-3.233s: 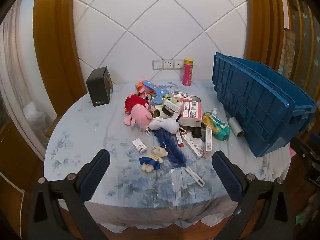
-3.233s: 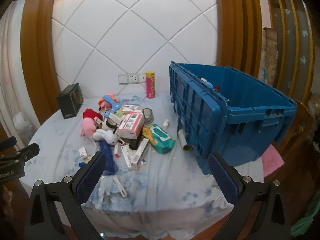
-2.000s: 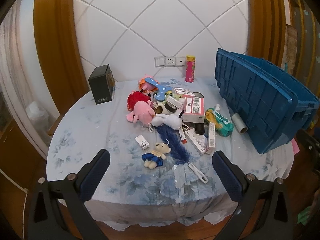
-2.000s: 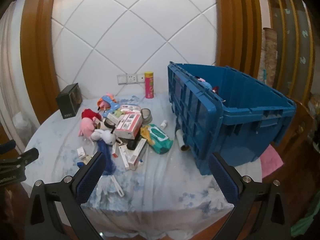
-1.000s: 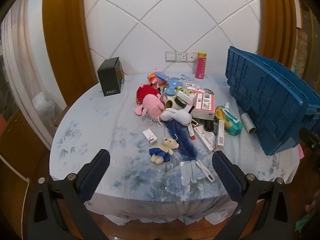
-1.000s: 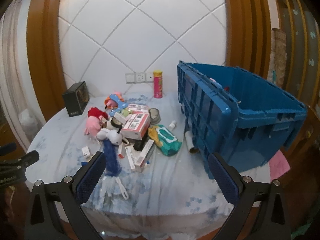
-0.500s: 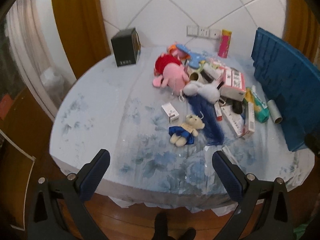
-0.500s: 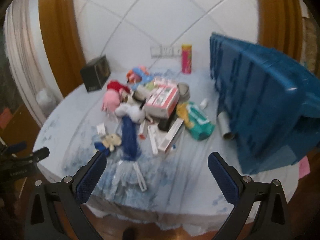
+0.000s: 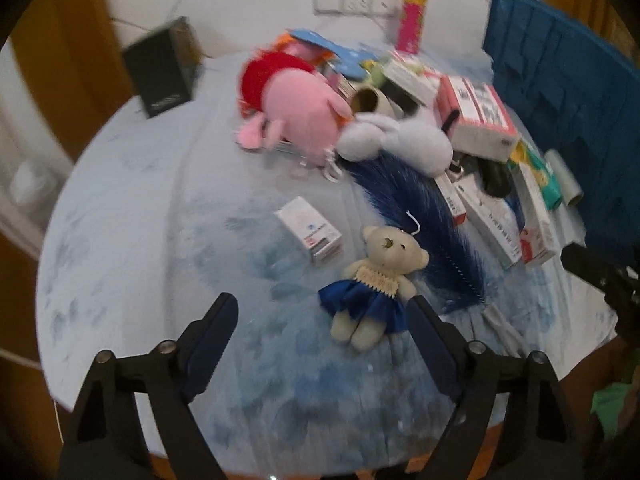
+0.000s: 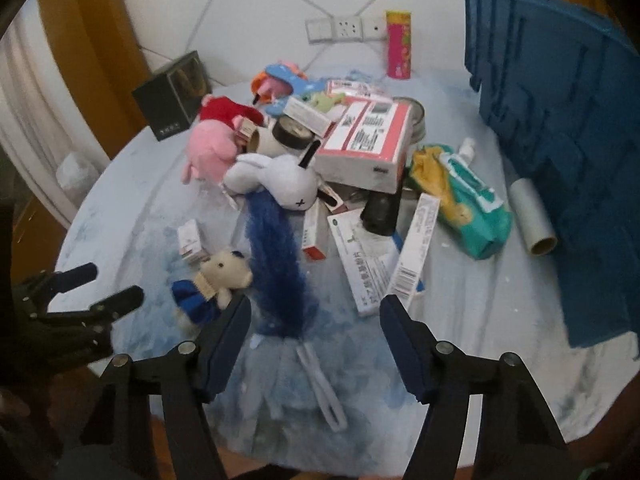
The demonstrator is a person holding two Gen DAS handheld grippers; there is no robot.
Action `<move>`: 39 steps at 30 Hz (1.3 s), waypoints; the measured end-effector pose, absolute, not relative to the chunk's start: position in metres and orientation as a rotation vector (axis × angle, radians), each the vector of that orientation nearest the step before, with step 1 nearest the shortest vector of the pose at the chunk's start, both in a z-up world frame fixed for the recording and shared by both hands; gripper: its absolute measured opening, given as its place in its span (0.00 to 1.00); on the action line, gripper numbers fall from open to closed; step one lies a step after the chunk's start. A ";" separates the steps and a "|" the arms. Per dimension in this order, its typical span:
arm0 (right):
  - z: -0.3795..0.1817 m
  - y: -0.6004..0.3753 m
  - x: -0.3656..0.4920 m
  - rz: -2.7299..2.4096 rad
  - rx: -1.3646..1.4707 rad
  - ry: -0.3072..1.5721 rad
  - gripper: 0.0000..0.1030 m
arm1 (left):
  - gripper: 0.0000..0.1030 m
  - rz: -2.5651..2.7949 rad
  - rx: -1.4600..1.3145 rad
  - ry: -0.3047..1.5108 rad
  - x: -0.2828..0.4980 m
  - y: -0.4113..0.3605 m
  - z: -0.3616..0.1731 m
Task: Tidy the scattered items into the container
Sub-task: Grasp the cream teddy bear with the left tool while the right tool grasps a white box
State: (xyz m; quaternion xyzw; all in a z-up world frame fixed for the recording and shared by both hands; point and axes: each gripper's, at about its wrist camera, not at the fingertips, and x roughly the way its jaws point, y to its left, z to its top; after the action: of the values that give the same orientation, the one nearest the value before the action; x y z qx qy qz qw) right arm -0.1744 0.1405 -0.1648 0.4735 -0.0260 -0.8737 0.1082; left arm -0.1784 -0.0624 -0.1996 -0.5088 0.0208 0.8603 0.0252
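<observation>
both grippers descend on the clutter for first picks: left gripper (image 9: 322,320) above the teddy bear (image 9: 378,276), right gripper (image 10: 316,324) over the blue feather (image 10: 276,252), jaws apart, just narrowing, empty; blue container (image 10: 560,128) at right.

We carry two alike tools. The left gripper (image 9: 322,320) has matte black angular arms, a silver screw head at each arm's joint, and flat dark blue pads (image 9: 210,340) lining the inner faces of its fingers. The right gripper (image 10: 316,326) shows the same black frame, round silver screws and blue pads (image 10: 226,338).
</observation>
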 end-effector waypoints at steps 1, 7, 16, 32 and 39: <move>-0.170 0.142 -0.179 -2.580 1.406 -0.082 0.65 | 0.84 2.635 -1.581 0.078 -0.185 -0.059 -0.207; -0.192 0.177 -0.196 -2.645 1.523 -0.163 0.65 | 0.84 2.540 -1.654 0.137 -0.209 -0.035 -0.244; -0.213 0.208 -0.239 -2.651 1.580 -0.243 1.00 | 0.61 2.481 -1.719 0.124 -0.232 -0.025 -0.274; -0.247 0.193 -0.274 -2.593 1.649 -0.151 0.22 | 0.40 2.572 -1.613 0.083 -0.232 -0.022 -0.248; -0.213 0.186 -0.259 -2.607 1.589 -0.140 0.22 | 0.40 2.636 -1.458 0.076 -0.222 -0.019 -0.192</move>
State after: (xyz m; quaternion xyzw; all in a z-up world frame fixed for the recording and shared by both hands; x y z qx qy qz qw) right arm -0.2587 0.1860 -0.2134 0.5194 -0.0459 -0.8522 0.0425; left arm -0.2216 -0.0186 -0.1923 -0.4828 0.0251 0.8730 0.0640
